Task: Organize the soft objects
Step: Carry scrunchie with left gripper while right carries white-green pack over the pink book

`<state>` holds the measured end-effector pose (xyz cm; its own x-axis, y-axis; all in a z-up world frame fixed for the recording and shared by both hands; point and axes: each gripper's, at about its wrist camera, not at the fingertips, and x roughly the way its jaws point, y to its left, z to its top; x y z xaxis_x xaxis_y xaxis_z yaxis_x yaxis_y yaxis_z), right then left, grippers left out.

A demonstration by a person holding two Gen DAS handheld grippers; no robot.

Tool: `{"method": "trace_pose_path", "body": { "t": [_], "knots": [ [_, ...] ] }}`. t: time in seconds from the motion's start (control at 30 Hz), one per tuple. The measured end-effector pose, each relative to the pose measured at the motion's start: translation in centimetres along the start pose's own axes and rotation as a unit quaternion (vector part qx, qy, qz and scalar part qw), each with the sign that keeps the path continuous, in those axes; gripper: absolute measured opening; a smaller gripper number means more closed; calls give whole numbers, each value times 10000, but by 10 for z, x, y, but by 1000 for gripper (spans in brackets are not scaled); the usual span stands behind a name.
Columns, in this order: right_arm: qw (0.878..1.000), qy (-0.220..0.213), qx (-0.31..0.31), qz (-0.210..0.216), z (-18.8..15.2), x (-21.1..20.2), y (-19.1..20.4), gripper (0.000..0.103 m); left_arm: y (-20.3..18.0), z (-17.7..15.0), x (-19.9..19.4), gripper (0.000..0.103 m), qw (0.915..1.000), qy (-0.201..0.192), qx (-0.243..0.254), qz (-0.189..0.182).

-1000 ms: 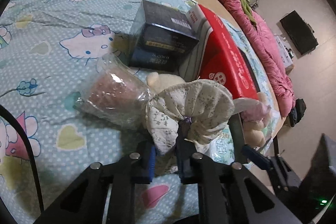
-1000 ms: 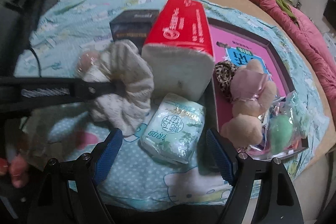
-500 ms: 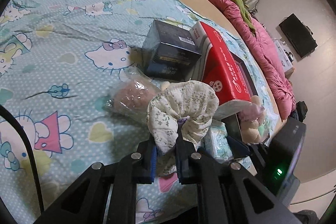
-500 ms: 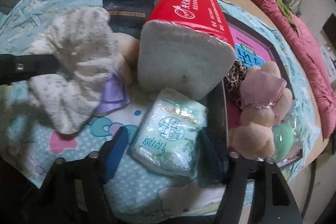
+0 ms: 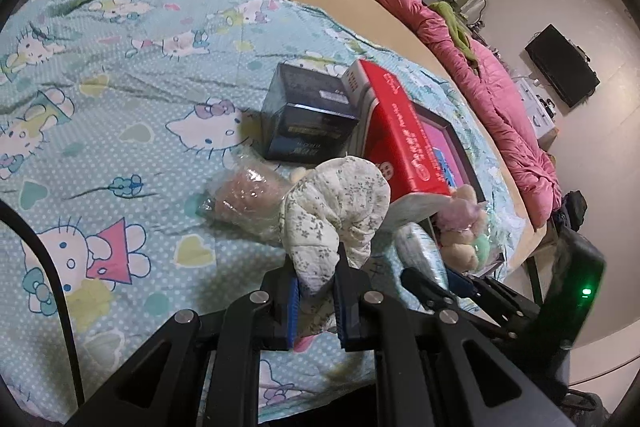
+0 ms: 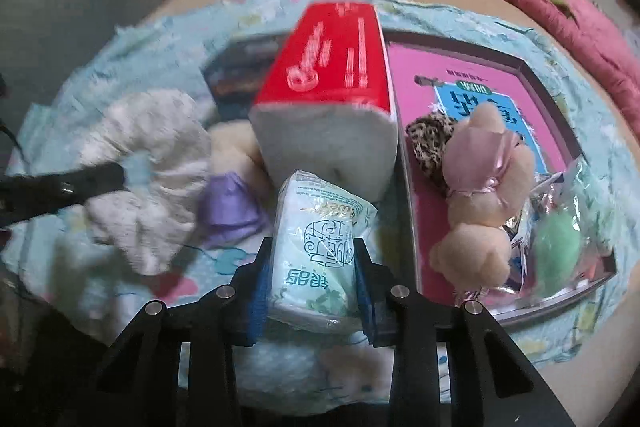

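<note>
Each hand-held gripper [image 5: 314, 301] [image 6: 312, 287] has black angular arms, silver screws and blue pads.

A floral cream scrunchie [image 5: 336, 203] hangs lifted; a pale-green tissue pack [image 6: 316, 255] lies tilted beside it.

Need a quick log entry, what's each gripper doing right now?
Left gripper: shut on the floral scrunchie.
Right gripper: closing around the tissue pack.
</note>
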<state>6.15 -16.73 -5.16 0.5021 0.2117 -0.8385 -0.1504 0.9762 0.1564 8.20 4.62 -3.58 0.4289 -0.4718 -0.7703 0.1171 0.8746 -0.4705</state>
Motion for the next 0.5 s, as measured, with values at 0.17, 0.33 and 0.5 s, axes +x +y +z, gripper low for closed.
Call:
{"method": "trace_pose_path", "body": {
  "t": [0.17,0.33,0.5],
  "knots": [
    [9984,-425,231,287,9,-36,-12,37,-17,3,-19,14,9998,-158,146,-24],
    [9955,-846,330,256,17,-73,-17,37,-44,6,-38,14,9987,-350,368,-59],
    [9915,-1200,504,94,15,-109,-34,37,-80,8,-47,14,9971,-431,601,-203]
  ]
}}
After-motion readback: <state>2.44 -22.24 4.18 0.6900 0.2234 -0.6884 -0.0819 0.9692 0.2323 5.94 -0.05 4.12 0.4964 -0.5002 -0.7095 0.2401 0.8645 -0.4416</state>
